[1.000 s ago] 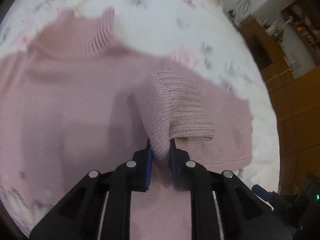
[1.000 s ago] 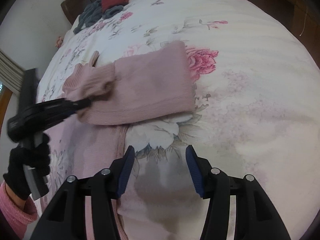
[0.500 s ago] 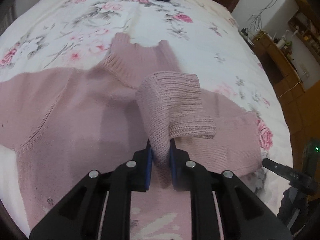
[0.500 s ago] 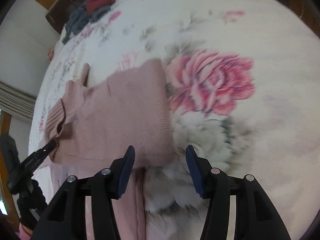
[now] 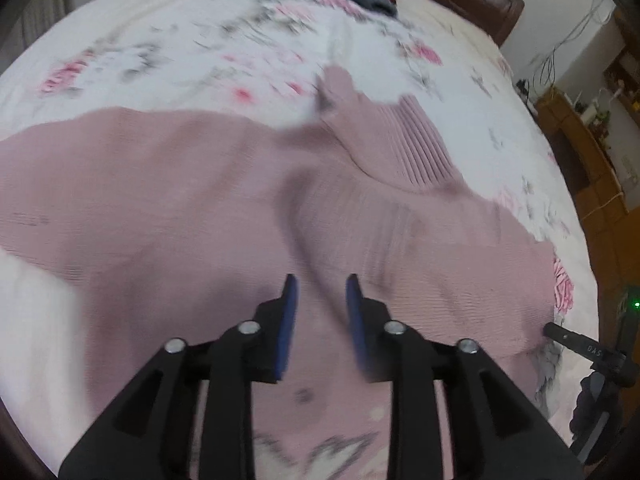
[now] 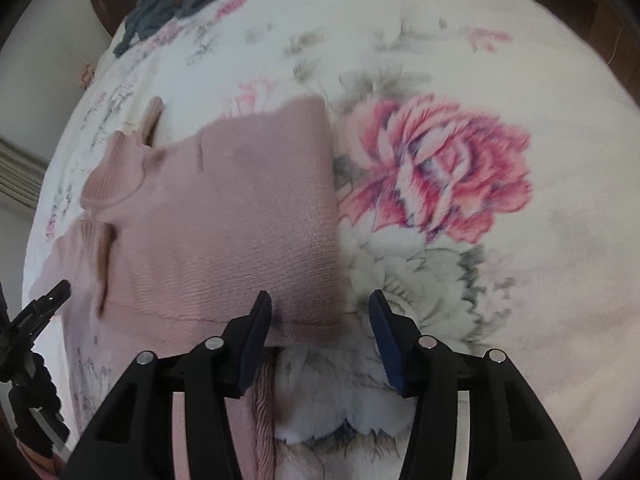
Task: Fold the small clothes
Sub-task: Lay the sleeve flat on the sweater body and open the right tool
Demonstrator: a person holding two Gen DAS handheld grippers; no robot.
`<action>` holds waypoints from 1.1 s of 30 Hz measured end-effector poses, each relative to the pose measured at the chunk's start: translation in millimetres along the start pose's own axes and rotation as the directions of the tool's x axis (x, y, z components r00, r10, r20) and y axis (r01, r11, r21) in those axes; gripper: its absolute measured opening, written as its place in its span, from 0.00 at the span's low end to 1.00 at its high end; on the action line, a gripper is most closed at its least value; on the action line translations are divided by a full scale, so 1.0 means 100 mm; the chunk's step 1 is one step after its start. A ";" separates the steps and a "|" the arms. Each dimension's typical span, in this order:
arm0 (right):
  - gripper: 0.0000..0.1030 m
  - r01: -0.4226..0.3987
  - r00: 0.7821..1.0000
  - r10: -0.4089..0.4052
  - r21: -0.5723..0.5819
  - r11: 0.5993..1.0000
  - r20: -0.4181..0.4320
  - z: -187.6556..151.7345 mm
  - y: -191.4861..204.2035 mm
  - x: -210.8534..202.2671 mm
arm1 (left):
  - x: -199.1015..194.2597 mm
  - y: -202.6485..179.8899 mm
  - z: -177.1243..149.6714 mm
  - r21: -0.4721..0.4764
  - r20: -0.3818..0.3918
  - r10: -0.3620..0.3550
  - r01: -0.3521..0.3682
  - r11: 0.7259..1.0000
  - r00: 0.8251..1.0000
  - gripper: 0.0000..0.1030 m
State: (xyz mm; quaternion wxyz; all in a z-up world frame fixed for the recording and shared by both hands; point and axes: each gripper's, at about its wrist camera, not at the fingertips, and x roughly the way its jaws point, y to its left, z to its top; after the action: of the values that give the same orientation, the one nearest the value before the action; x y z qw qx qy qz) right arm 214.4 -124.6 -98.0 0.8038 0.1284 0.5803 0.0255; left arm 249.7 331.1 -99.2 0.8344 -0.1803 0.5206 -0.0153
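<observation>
The pink sweater (image 5: 208,200) lies flat on the floral bed (image 5: 200,48), its lower hem cut off below my left view and much of the knit smeared by blur. My left gripper (image 5: 318,300) hangs over it, fingers parted and empty. My right gripper (image 6: 320,320), fingers spread wide, straddles the folded sleeve's corner.

Right gripper (image 5: 576,340) arm lettering: is reading "DAS", small and blurred.
Elsewhere: nothing legible is showing.

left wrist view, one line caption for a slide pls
Open left gripper hovers over a pink sweater spread on a floral bedsheet.
</observation>
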 end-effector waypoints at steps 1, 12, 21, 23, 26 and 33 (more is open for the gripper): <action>0.50 0.006 1.000 -0.006 -0.012 1.000 0.023 -0.02 0.03 -0.09 | -0.07 0.07 -0.01 -0.007 0.006 0.000 0.000 1.000 1.000 0.36; 0.50 -0.086 0.996 0.089 -0.114 0.990 0.017 -0.03 0.68 -0.13 | 0.04 -0.26 -0.05 0.008 -0.031 -0.010 0.010 1.000 0.999 0.37; 0.50 -0.093 0.995 0.090 -0.073 0.993 -0.047 -0.08 0.54 0.18 | 0.78 -1.04 0.05 0.224 -0.086 0.197 -0.173 0.959 0.977 0.33; 0.50 -0.100 0.994 0.097 -0.071 0.992 -0.048 -0.09 0.52 0.19 | 0.84 -0.98 0.07 0.222 -0.088 0.213 -0.189 0.957 0.973 0.13; 0.50 -0.100 0.994 0.097 -0.075 0.992 -0.044 -0.11 0.50 0.21 | 0.63 -0.88 0.09 0.207 -0.041 0.142 -0.131 0.970 0.989 0.04; 0.50 -0.088 0.996 0.086 -0.073 0.993 -0.036 -0.13 0.55 0.19 | -0.04 -0.19 0.10 0.107 0.050 0.073 -0.078 0.991 0.996 0.04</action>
State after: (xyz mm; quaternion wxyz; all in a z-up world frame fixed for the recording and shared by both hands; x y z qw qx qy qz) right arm 214.2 -65.9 -107.0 0.7966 0.1229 0.5859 0.0843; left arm 259.3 317.3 -86.0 0.8547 -0.1152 0.5062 -0.0077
